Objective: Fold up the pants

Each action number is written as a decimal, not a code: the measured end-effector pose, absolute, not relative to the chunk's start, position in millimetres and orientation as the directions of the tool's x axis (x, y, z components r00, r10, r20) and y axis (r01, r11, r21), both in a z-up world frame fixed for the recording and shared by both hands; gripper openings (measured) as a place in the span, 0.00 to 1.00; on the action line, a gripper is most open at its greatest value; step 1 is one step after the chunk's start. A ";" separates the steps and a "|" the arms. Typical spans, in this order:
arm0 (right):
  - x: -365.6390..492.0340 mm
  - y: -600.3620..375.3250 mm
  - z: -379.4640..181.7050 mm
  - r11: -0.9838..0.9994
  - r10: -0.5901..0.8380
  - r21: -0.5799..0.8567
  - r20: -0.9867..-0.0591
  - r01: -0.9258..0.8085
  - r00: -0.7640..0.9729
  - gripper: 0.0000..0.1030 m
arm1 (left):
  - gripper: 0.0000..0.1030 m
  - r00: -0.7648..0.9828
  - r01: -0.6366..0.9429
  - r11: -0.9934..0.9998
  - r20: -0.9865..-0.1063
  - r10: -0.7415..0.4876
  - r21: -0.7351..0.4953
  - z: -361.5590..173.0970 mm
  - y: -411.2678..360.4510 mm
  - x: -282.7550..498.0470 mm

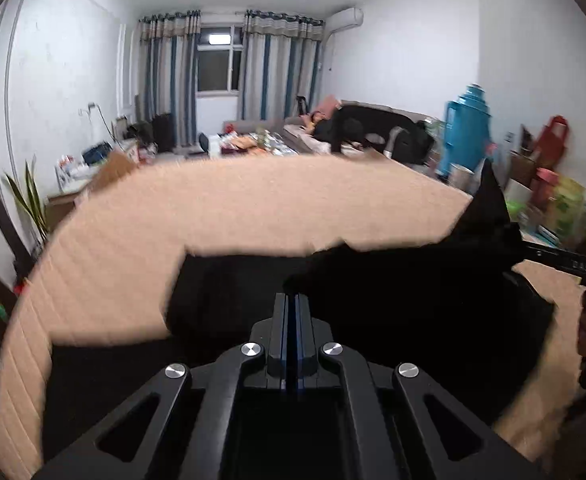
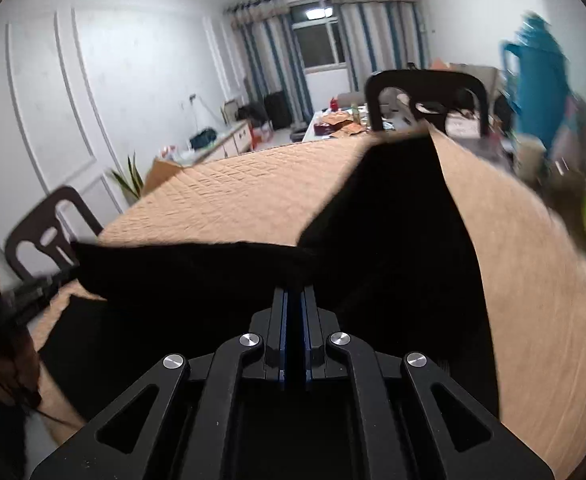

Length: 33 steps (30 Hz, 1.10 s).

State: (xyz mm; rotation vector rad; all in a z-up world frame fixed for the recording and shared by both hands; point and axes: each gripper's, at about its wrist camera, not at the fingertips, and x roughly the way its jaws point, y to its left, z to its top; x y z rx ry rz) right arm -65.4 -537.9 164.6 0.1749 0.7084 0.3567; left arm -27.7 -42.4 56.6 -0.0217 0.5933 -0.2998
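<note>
**Two Grippers Pinch One Pair of Black Pants Over a Quilted Table**

One pair of black pants [image 1: 393, 308] lies across a table covered by one peach quilted cloth [image 1: 221, 208]. Two grippers hold it, one at each end of a raised edge.

In the left wrist view, the left gripper [image 1: 292, 294] has its two fingers pressed together, with a fold of the black fabric caught at the tips. To its right the cloth rises into one sharp peak, where the right gripper [image 1: 565, 264] reaches in from the side; how its fingers stand cannot be told from this view.

In the right wrist view, the right gripper [image 2: 294, 294] shows its two fingers closed on the pants [image 2: 393, 240], the fabric bunched at the tips. From there one taut black edge stretches left toward the left gripper [image 2: 33, 286], which is blurred. One long leg of the garment runs away over the quilted cloth [image 2: 229, 196] to the table's far corner.

Two dark chairs stand around the table in this view: one [image 2: 41, 232] at the left side and one [image 2: 425, 92] at the far end. One blue thermos [image 1: 469, 128] stands beyond the table's right edge.
</note>
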 end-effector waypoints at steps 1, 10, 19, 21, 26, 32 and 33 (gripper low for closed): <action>-77.8 -542.5 154.4 0.921 0.385 0.301 -0.605 -0.247 0.697 0.05 | 0.04 0.768 0.277 0.951 -0.563 -0.305 -0.136 43.4 -41.4 -37.7; -109.0 -567.0 103.3 0.864 0.455 0.481 -0.620 -0.148 0.640 0.28 | 0.07 0.719 0.273 0.940 -0.606 -0.341 -0.205 25.8 -18.4 -64.8; -117.3 -607.3 102.5 0.827 0.407 0.562 -0.576 -0.018 0.709 0.46 | 0.48 0.710 0.333 0.941 -0.641 -0.293 -0.061 44.8 -70.6 -3.7; -115.2 -613.0 101.9 0.803 0.422 0.596 -0.557 -0.010 0.715 0.46 | 0.48 0.688 0.352 0.935 -0.667 -0.287 -0.039 39.5 -90.1 14.8; -113.7 -623.5 101.8 0.760 0.418 0.649 -0.520 0.026 0.745 0.46 | 0.48 0.653 0.325 0.946 -0.726 -0.218 0.008 27.2 -115.3 57.3; -108.3 -640.3 99.0 0.726 0.411 0.686 -0.498 0.056 0.763 0.46 | 0.49 0.600 0.290 0.955 -0.788 -0.138 0.054 12.8 -123.9 85.4; -106.0 -639.7 98.9 0.727 0.409 0.684 -0.501 0.060 0.763 0.46 | 0.49 0.598 0.281 0.957 -0.793 -0.118 0.069 10.6 -125.1 88.6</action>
